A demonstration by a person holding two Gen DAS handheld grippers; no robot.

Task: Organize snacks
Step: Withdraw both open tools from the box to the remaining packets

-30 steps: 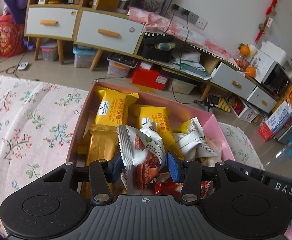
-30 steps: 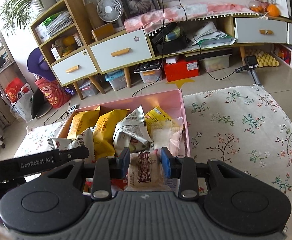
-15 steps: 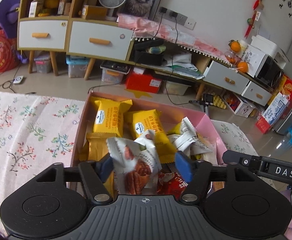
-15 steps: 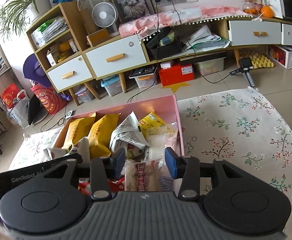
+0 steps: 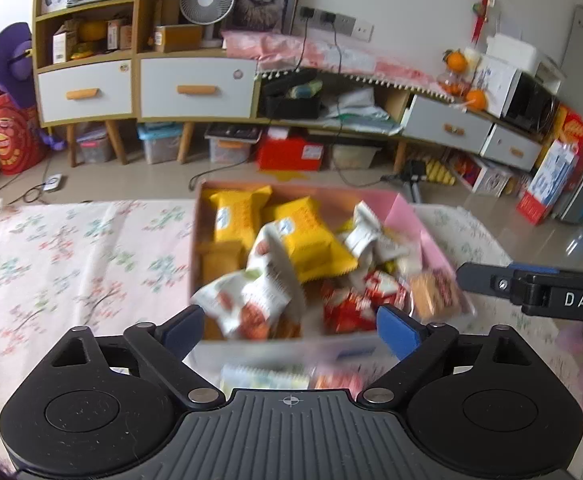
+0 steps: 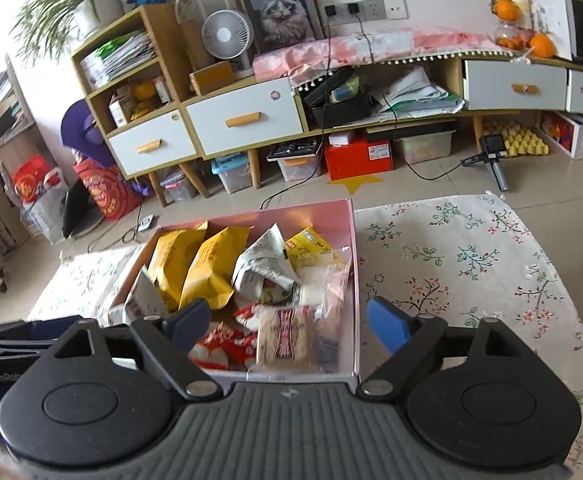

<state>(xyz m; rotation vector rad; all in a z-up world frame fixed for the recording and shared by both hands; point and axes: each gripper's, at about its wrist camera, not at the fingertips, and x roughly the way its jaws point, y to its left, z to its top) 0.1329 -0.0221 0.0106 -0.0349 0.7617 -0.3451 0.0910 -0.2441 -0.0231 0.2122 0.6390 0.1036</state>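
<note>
Left jaws: my left gripper (image 5: 289,326) stands spread wide and holds nothing; its blue pads flank the near end of the box.
Right jaws: my right gripper (image 6: 287,322) is spread wide too and empty, hanging over the box's near right corner.
Nut pack: the white pack with nut pictures (image 5: 251,300) lies loose at 12 o'clock just ahead of my left pads, leaning on the heap. I judge it light, crinkly and slick. A pinch on the flat crimped edge should hold better than one on the puffed belly.
Red packs: small red-and-white wrappers (image 6: 219,344) sit at 11 o'clock from my right pads, low in the box. They look thin and soft.
Cake: a clear-wrapped pale brown cake (image 6: 285,340) rests at 12 o'clock under my right jaws. It is probably crumbly, so I would grip gently across its short sides or take the film seam.
Grey pack: a crumpled grey-white wrapper (image 6: 265,266) stands up mid-box. I take it for springy foil that may slide.
Yellow packs: two yellow pillow packs (image 6: 195,264) lie at the far left of the box. They look air-filled and light, and the crimped ends are the best hold.
Box: the pink box (image 6: 353,264) sits on the floral cloth (image 6: 471,264) and holds all the snacks. Its walls look like thin card.
Blur: the left view is smeared, so small print is unreadable.
</note>
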